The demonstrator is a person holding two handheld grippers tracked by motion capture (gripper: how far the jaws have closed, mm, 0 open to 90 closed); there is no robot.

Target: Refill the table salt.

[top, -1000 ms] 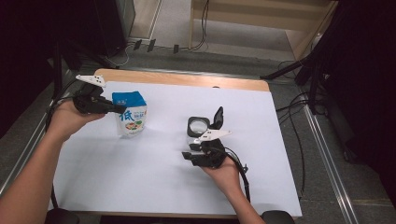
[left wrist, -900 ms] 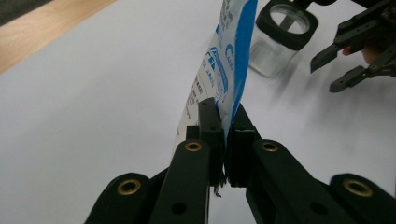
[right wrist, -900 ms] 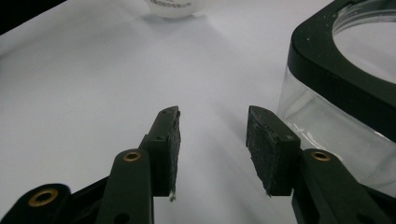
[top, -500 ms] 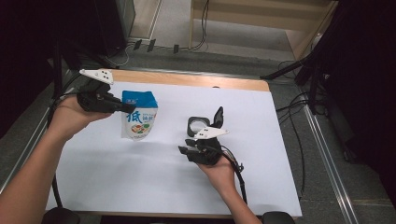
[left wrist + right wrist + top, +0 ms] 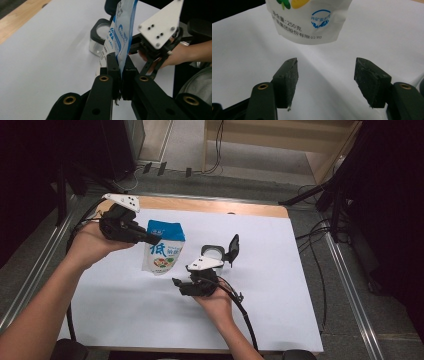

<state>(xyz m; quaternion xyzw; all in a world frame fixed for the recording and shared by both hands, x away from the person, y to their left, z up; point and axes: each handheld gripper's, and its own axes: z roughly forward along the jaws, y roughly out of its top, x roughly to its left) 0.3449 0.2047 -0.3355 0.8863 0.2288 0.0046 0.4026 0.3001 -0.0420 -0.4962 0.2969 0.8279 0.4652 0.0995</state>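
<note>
A blue and white pouch [image 5: 163,251] with printed text hangs above the white table cover, tilted. My left gripper [image 5: 151,239] is shut on its blue upper edge; in the left gripper view the jaws pinch the pouch [image 5: 119,35] at its edge, and my left gripper [image 5: 121,75] points toward the other hand. My right gripper [image 5: 178,285] lies low on the table just below and right of the pouch, open. In the right gripper view my right gripper [image 5: 325,75] has nothing between its jaws, and the pouch's bottom [image 5: 309,22] hangs just beyond them.
A small clear jar [image 5: 212,254] with a black rim stands right of the pouch, its black hinged lid [image 5: 233,244] flipped up. The jar [image 5: 99,37] also shows behind the pouch. The white cover [image 5: 280,285] spreads over the wooden table [image 5: 235,206]. Cables trail from both grippers.
The left gripper has carried the pouch up off the table and to the right, toward the jar and the right gripper. The right gripper has hardly moved.
</note>
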